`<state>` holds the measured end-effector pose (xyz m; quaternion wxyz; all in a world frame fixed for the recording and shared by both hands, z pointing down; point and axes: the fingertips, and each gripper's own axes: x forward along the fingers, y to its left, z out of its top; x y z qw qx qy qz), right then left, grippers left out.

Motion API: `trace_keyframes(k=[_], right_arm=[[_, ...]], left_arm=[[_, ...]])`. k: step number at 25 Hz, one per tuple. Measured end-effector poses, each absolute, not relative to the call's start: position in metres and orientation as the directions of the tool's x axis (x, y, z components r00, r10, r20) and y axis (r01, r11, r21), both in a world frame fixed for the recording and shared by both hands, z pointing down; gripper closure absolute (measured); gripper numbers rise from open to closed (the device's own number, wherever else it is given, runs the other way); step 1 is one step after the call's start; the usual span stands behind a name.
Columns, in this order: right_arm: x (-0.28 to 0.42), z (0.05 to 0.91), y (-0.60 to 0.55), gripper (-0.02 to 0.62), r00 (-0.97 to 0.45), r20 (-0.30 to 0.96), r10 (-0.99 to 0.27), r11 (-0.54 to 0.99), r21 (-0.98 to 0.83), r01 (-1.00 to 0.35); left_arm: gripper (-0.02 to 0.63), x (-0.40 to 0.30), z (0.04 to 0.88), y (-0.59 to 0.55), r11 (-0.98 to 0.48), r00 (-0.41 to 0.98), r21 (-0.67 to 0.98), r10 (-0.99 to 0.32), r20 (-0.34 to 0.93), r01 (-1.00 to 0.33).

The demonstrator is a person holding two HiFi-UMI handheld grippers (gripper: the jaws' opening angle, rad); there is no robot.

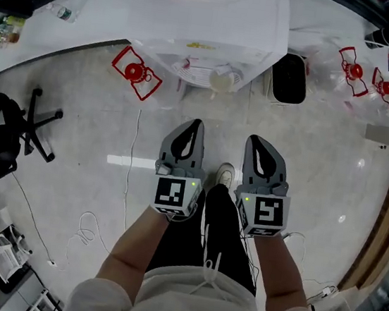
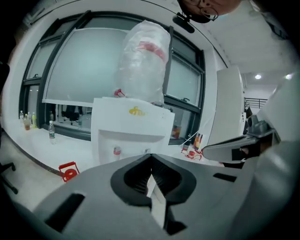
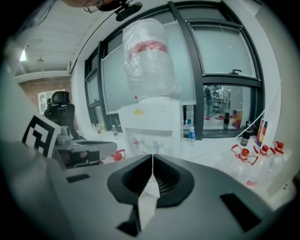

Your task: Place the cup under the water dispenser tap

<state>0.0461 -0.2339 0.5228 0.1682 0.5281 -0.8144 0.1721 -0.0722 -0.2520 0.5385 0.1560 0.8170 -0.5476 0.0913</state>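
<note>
The fingers of the left gripper (image 1: 198, 124) and right gripper (image 1: 252, 138) were pressed together, empty. The cup (image 1: 222, 81) was seen at upper centre, set against the front of the water dispenser (image 1: 194, 53). It was judged light, thin-walled and crushable, best taken gently round its side.

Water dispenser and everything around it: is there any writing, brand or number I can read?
Yellow logo on the water dispenser: too blurred to read.
Red band on its top bottle: too blurred.
Square markers on the gripper cubes: patterns, no words.
No text can be read.
</note>
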Motion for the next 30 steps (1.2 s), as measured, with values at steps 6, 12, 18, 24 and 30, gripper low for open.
trace_keyframes(k=[6, 12, 18, 24, 30], right_arm=[[0.028, 0.447, -0.215, 0.568, -0.408, 0.42, -0.811, 0.41, -0.09, -0.908], [0.018, 0.355, -0.213, 0.568, -0.408, 0.318, -0.856, 0.422, -0.03, -0.906], [0.018, 0.272, -0.212, 0.568, -0.386, 0.216, -0.897, 0.395, 0.0, -0.919], [0.022, 0.213, -0.211, 0.568, -0.38, 0.107, -0.919, 0.386, 0.036, -0.922], [0.028, 0.194, -0.202, 0.568, -0.373, 0.074, -0.925, 0.376, 0.035, -0.926]], left_arm=[[0.588, -0.067, 0.436, -0.225, -0.477, 0.497, 0.142, -0.836, 0.23, -0.867], [0.588, -0.077, 0.346, -0.218, -0.509, 0.522, 0.117, -0.841, 0.142, -0.853], [0.588, -0.089, 0.245, -0.212, -0.501, 0.5, 0.094, -0.865, -0.035, -0.86], [0.588, -0.093, 0.174, -0.208, -0.515, 0.504, 0.057, -0.852, -0.143, -0.855], [0.588, -0.101, 0.15, -0.199, -0.505, 0.491, 0.072, -0.857, -0.157, -0.86]])
